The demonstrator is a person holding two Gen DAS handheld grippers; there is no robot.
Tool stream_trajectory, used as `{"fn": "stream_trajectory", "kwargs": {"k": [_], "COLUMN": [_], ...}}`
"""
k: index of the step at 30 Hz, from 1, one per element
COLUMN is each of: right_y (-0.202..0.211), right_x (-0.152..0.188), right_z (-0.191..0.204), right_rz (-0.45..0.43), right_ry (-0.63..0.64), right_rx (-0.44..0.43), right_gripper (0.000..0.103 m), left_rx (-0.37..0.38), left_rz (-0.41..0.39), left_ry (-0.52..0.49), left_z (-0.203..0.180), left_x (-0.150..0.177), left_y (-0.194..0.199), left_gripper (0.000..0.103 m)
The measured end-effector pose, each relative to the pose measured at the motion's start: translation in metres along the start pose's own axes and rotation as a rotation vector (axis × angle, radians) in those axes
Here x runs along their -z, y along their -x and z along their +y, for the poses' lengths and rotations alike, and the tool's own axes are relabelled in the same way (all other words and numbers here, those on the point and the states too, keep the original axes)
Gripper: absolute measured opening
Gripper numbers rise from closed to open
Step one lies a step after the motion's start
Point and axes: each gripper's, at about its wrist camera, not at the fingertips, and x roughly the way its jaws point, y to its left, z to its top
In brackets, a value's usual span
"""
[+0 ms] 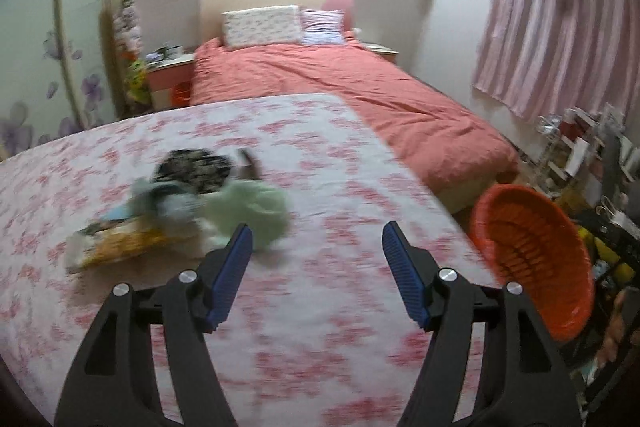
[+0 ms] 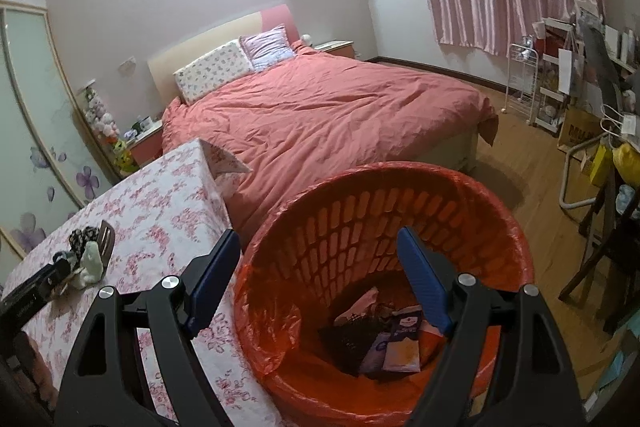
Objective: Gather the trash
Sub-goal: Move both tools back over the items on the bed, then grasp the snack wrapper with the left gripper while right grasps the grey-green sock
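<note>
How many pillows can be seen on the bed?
2. The floral white pillow lies at the headboard; the striped purple pillow lies beside it, nearer the curtain. Others may be hidden under the cover.

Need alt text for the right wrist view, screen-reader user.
The open right gripper hangs over an orange basket lined with an orange bag, holding nothing; wrappers and packets lie at the bottom. To the left, a floral-clothed table carries a small pile of leftover trash. Behind is a bed with a red cover.
</note>
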Motion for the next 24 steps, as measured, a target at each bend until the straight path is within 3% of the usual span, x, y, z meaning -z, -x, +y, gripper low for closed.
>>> {"fn": "stream_trajectory", "kwargs": {"k": [11,17,24], "right_y": [-0.010,-0.016,-0.030], "right_x": [0.015,0.026,0.042], "right_z": [0.052,0.102,0.166], "right_rz": [0.060,0.084,0.123], "right_ry": [0.086,0.164,0.285], "right_rx": [-0.096,-0.175,-0.261], "right_gripper": [0.080,0.080,0.080], "left_rx": [-0.250,-0.306,-0.315], "left_rz": [0.049,0.101,0.126], "left_ry": [0.191,0.281,0.296], "left_z": [0.122,0.166,0.178], "left_x": [0.007,0.015,0.015], "left_y": [-0.006,-0.017,-0.028], "left_gripper": [0.071,0.071,0.071]}}
